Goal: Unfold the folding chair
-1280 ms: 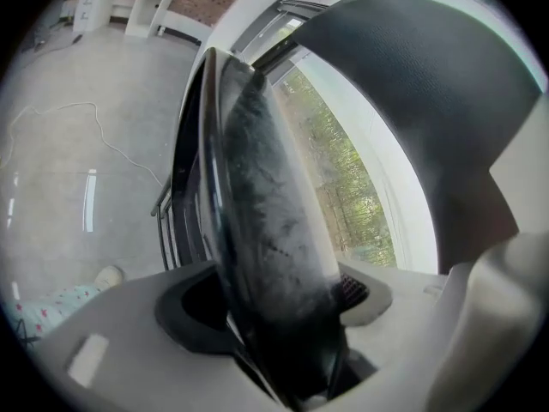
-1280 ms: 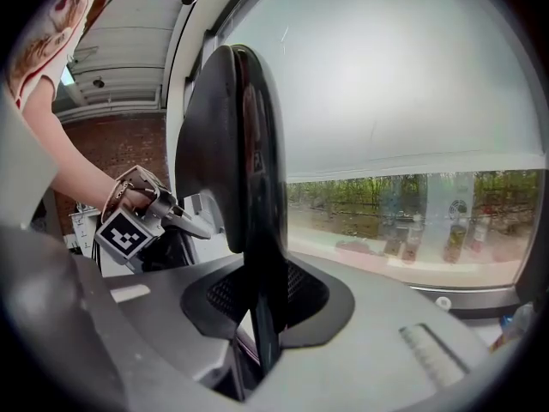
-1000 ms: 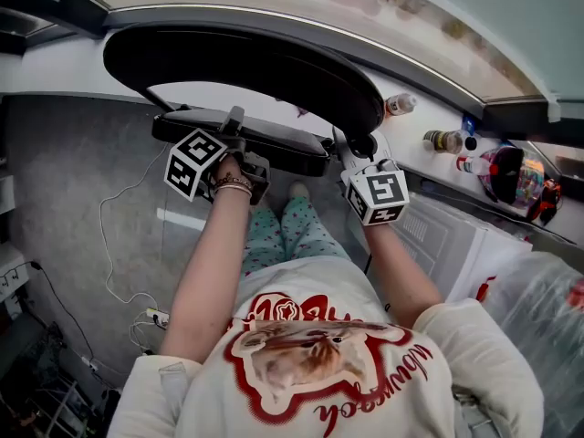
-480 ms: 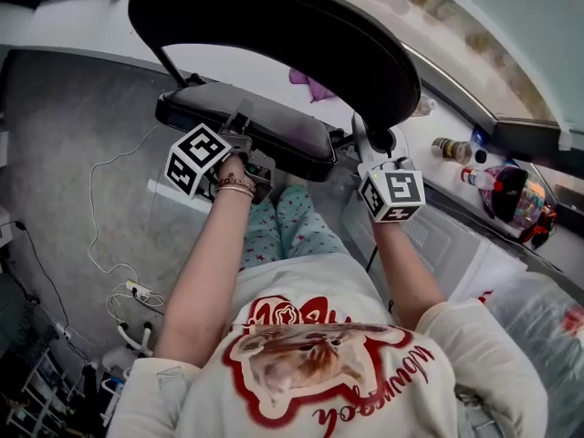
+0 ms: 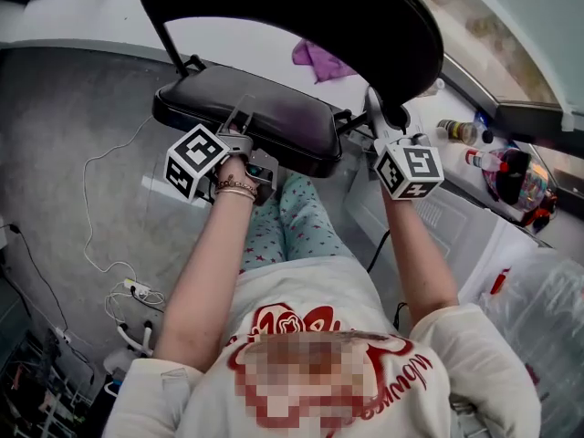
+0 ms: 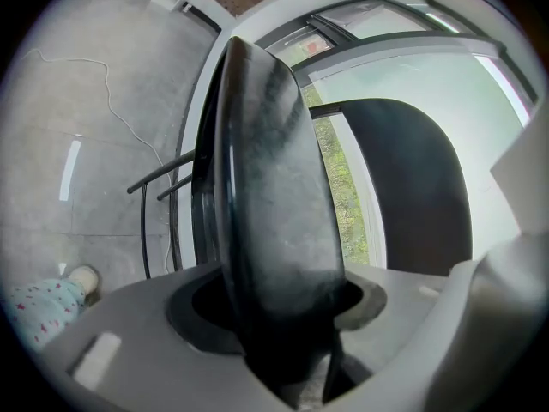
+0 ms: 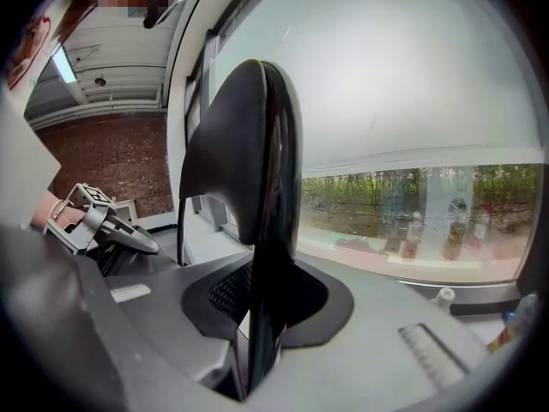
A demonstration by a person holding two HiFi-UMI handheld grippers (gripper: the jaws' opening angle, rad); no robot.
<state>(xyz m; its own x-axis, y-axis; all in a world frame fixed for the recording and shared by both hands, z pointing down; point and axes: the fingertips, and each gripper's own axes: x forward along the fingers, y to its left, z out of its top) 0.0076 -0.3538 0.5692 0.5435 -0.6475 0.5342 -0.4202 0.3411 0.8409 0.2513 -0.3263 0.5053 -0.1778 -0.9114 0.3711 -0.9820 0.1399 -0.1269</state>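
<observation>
Where the grey floor [image 5: 82,117] spreads out on the left, a thin white cable [image 5: 91,217] snakes down to a power strip [image 5: 137,290], well away from the folding chair [image 5: 274,108]. A white ledge [image 5: 73,16] runs behind the chair. A purple cloth [image 5: 319,59] lies on it, and small bottles [image 5: 459,130] stand further along to the right. A white box [image 5: 447,231] sits close on the right side, and a see-through plastic bag [image 5: 547,308] lies near it. The person's legs in spotty trousers [image 5: 292,217] are just under the near edge of the seat [image 5: 246,117]. The chair is right in front of the person, between the two arms. It is black, with a thin dark metal frame [image 5: 169,48]. The padded seat looks soft and a bit shiny, and it sticks out from the wide curved backrest [image 5: 301,16], with a gap between them. The left gripper [image 6: 283,350] has its jaws closed on the near edge of the seat. The right gripper [image 7: 256,324] has its jaws nearly together, pinching the thin edge of the backrest.
</observation>
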